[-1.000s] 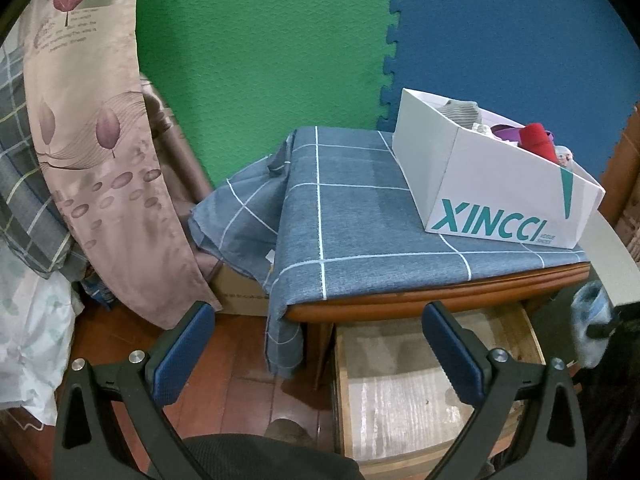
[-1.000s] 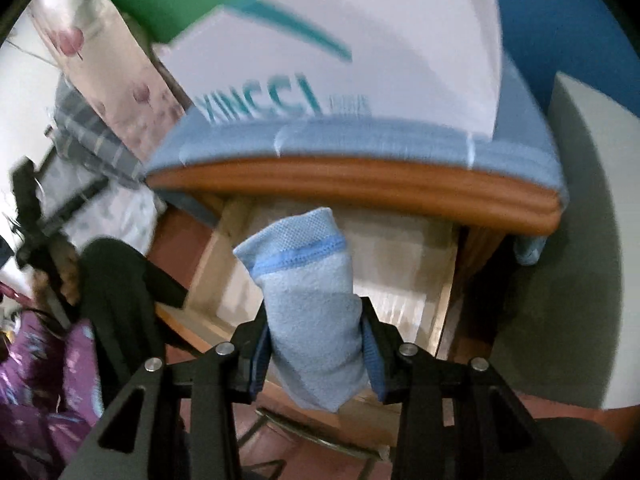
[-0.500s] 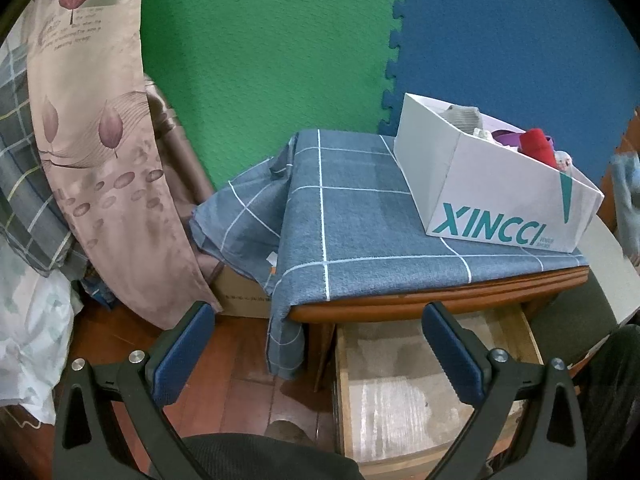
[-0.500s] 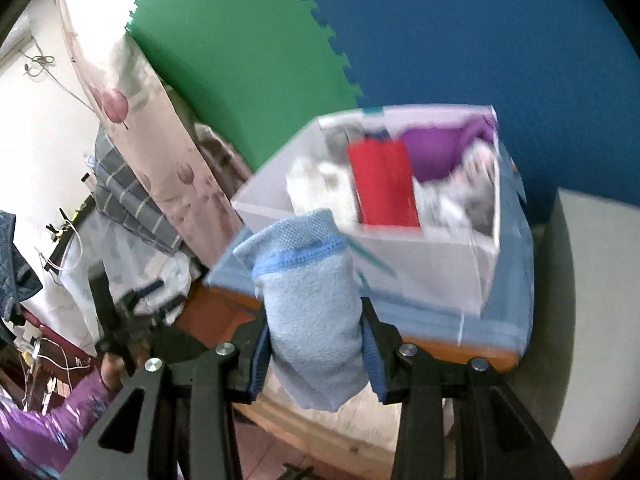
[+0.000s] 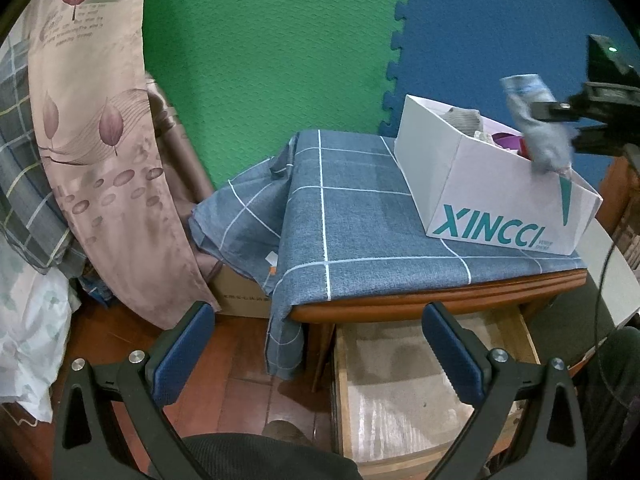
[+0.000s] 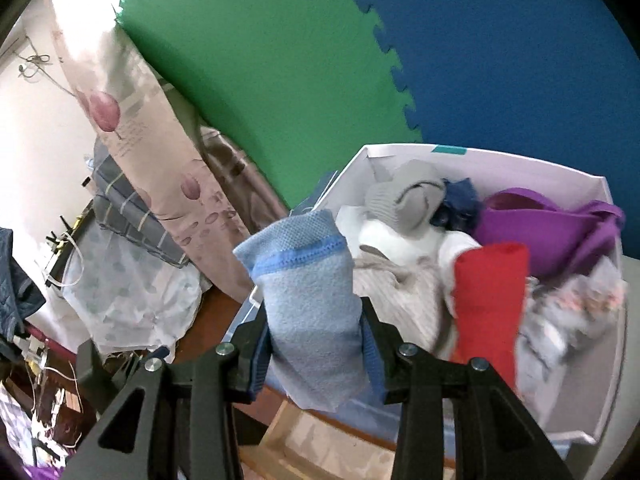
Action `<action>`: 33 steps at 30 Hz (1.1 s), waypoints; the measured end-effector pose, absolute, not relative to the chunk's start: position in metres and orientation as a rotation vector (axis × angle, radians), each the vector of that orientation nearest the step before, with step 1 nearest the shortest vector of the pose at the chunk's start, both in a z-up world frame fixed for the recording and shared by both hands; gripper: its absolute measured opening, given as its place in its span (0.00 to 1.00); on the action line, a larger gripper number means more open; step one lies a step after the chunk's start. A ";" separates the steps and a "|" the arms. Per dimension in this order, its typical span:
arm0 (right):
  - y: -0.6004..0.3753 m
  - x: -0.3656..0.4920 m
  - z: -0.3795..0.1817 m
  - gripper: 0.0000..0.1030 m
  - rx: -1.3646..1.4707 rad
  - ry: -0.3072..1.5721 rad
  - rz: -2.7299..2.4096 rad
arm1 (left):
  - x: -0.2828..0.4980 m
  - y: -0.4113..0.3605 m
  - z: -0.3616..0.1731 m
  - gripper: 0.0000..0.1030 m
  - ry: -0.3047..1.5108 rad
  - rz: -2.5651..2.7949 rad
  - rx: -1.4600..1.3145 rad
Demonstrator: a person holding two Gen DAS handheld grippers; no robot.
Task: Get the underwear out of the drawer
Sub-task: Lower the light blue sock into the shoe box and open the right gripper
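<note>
Two grippers were in view. The right gripper was clamped on a folded piece of light blue underwear, its pads pressing the cloth from both sides, with the banded end sticking up past the fingers. It held the underwear above the near left corner of a white cardboard box that already contained red, purple, grey and white clothes. The box stood on a blue checked cloth covering a wooden table. Below the tabletop the drawer stood pulled out, showing only its pale lining. The left gripper hung in front of the drawer, jaws spread wide with nothing between them.
</note>
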State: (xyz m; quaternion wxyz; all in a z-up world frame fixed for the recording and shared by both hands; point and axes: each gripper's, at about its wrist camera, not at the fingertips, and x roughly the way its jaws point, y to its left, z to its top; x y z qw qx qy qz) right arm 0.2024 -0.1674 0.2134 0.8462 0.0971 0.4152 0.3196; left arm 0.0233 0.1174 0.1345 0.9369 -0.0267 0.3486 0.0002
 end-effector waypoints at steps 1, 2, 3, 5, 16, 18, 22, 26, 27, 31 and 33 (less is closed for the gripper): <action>-0.161 0.209 0.210 0.39 0.216 0.882 0.677 | 0.024 0.117 0.134 1.00 0.714 0.001 -0.055; -0.157 0.212 0.209 0.39 0.220 0.882 0.673 | 0.023 0.117 0.134 1.00 0.714 0.002 -0.054; -0.153 0.216 0.209 0.39 0.224 0.881 0.668 | 0.023 0.117 0.134 1.00 0.713 0.003 -0.053; -0.146 0.225 0.207 0.39 0.241 0.886 0.663 | 0.023 0.117 0.134 1.00 0.712 0.005 -0.050; -0.128 0.257 0.177 0.39 0.366 0.941 0.598 | 0.021 0.115 0.134 1.00 0.705 0.005 -0.036; -0.121 0.255 0.172 0.39 0.347 0.952 0.592 | 0.020 0.115 0.134 1.00 0.703 0.003 -0.041; -0.113 0.254 0.164 0.39 0.319 0.964 0.578 | 0.020 0.115 0.134 1.00 0.702 0.002 -0.045; -0.110 0.255 0.152 0.39 0.273 0.998 0.556 | 0.019 0.115 0.134 1.00 0.701 0.003 -0.042; -0.111 0.256 0.148 0.39 0.271 1.005 0.550 | 0.019 0.115 0.135 1.00 0.700 0.004 -0.041; -0.109 0.258 0.142 0.39 0.235 1.022 0.536 | 0.020 0.115 0.134 1.00 0.702 0.005 -0.042; -0.103 0.257 0.142 0.39 0.188 1.021 0.529 | 0.019 0.115 0.134 1.00 0.702 0.004 -0.040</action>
